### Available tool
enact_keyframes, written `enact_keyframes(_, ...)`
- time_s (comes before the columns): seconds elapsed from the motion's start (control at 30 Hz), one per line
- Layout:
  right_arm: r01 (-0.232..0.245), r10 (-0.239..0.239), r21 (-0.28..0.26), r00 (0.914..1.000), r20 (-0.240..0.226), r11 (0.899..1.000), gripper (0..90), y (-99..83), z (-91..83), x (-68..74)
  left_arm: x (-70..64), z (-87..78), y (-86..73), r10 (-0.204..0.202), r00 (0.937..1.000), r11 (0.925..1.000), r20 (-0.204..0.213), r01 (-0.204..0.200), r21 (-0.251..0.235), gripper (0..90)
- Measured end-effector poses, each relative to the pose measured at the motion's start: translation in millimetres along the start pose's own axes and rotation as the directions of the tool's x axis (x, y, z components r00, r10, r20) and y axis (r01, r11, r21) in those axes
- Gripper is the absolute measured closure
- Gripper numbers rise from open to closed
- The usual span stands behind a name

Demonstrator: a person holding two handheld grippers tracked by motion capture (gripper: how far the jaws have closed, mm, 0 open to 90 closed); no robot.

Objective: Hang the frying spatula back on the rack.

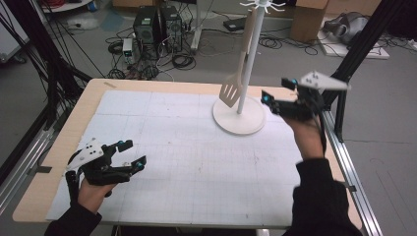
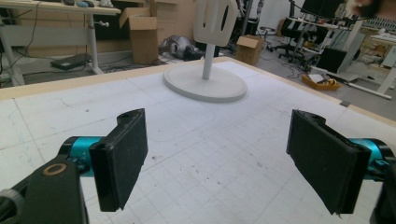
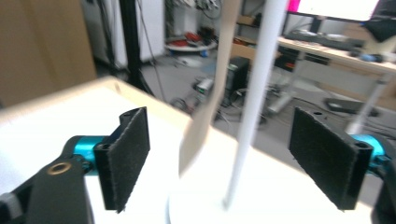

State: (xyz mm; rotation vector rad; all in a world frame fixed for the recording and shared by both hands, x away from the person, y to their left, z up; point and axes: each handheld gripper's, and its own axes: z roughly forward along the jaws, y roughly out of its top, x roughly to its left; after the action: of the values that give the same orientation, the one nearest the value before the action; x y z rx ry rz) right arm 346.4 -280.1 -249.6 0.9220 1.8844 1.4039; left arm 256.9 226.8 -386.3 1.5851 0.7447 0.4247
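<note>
Right gripper view: spatula (image 3: 205, 107) edge-on.

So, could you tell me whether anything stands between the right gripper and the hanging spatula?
Nothing visible does. The right gripper is open, and the spatula hangs in the open just ahead of it, beside the stand's pole.
</note>
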Motion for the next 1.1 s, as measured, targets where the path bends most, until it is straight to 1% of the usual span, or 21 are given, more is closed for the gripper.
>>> enact_keyframes(0.07, 0.011, -0.011, -0.004, 0.9999, 0.009, 1.000, 16.5, -24.0, -20.7, 7.7, 0.1, 1.0, -0.5, 0.000, 1.0000, 1.0000, -0.002, 0.000, 0.004, 21.0)
enact_keyframes(0.13, 0.008, -0.008, -0.001, 0.9995, 0.032, 1.000, 16.1, -46.8, -39.2, 15.7, 0.6, 0.9, -0.4, -0.003, 0.9999, 1.0000, -0.010, 0.003, 0.002, 21.1)
enact_keyframes(0.17, -0.010, 0.010, -0.013, 0.9994, 0.034, 1.000, 16.1, -58.2, -47.7, 19.7, 0.9, 1.0, -0.2, -0.010, 0.9999, 0.9999, -0.013, 0.010, -0.007, 21.1)
enact_keyframes(0.23, -0.036, 0.037, -0.013, 0.9985, 0.040, 0.999, 16.1, -78.4, -61.3, 27.2, 1.9, 1.0, 0.1, -0.022, 0.9997, 0.9996, -0.014, 0.021, -0.018, 21.1)
enact_keyframes(0.3, -0.045, 0.045, 0.007, 0.9977, 0.050, 0.999, 16.1, -97.0, -70.1, 34.5, 2.4, 1.4, 0.1, -0.029, 0.9994, 0.9993, -0.016, 0.029, -0.024, 21.1)
enact_keyframes(0.37, -0.030, 0.027, 0.053, 0.9972, 0.070, 0.998, 16.1, -114.2, -76.2, 40.3, 2.5, 1.6, 0.1, -0.027, 0.9994, 0.9993, -0.020, 0.027, -0.025, 21.1)
enact_keyframes(0.4, -0.038, 0.033, 0.068, 0.9967, 0.074, 0.997, 16.1, -122.0, -79.3, 41.9, 2.4, 1.6, 0.1, -0.026, 0.9994, 0.9993, -0.022, 0.026, -0.026, 21.1)
enact_keyframes(0.43, -0.053, 0.048, 0.064, 0.9961, 0.075, 0.997, 16.1, -129.3, -82.8, 42.8, 2.4, 1.4, 0.1, -0.025, 0.9994, 0.9993, -0.024, 0.024, -0.028, 21.1)
enact_keyframes(0.47, -0.079, 0.074, 0.060, 0.9943, 0.077, 0.995, 16.1, -135.9, -86.2, 45.3, 2.4, 1.4, 0.2, -0.025, 0.9994, 0.9993, -0.025, 0.025, -0.029, 21.1)
enact_keyframes(0.53, -0.082, 0.077, 0.058, 0.9934, 0.084, 0.995, 16.1, -146.2, -91.2, 50.2, 2.5, 1.1, 0.2, -0.022, 0.9993, 0.9993, -0.029, 0.021, -0.031, 21.1)
enact_keyframes(0.57, -0.079, 0.074, 0.062, 0.9934, 0.088, 0.995, 16.1, -149.7, -93.2, 52.9, 2.4, 1.2, 0.2, -0.022, 0.9993, 0.9992, -0.030, 0.021, -0.032, 21.1)
enact_keyframes(0.67, -0.032, 0.025, 0.072, 0.9951, 0.096, 0.997, 16.1, -150.8, -97.5, 56.2, 1.9, 1.3, -0.1, -0.015, 0.9992, 0.9995, -0.037, 0.014, -0.030, 21.1)
enact_keyframes(0.73, -0.026, 0.021, 0.052, 0.9947, 0.101, 0.998, 16.1, -149.8, -99.4, 56.7, 0.8, 0.7, -0.2, -0.010, 0.9994, 0.9995, -0.034, 0.009, -0.030, 21.1)
enact_keyframes(0.87, -0.030, 0.023, 0.069, 0.9949, 0.099, 0.997, 16.1, -151.5, -99.1, 58.5, -2.6, -0.1, 0.3, -0.003, 0.9996, 0.9995, -0.027, 0.002, -0.032, 21.1)
enact_keyframes(1.0, -0.024, 0.017, 0.069, 0.9951, 0.097, 0.997, 16.2, -151.5, -99.3, 59.5, -4.8, 0.7, 0.1, 0.001, 0.9997, 0.9995, -0.023, -0.002, -0.031, 21.1)
enact_keyframes(1.1, -0.029, 0.022, 0.071, 0.9948, 0.100, 0.997, 16.2, -151.5, -99.6, 59.8, -5.4, 0.4, 0.0, 0.002, 0.9997, 0.9996, -0.022, -0.002, -0.028, 21.1)
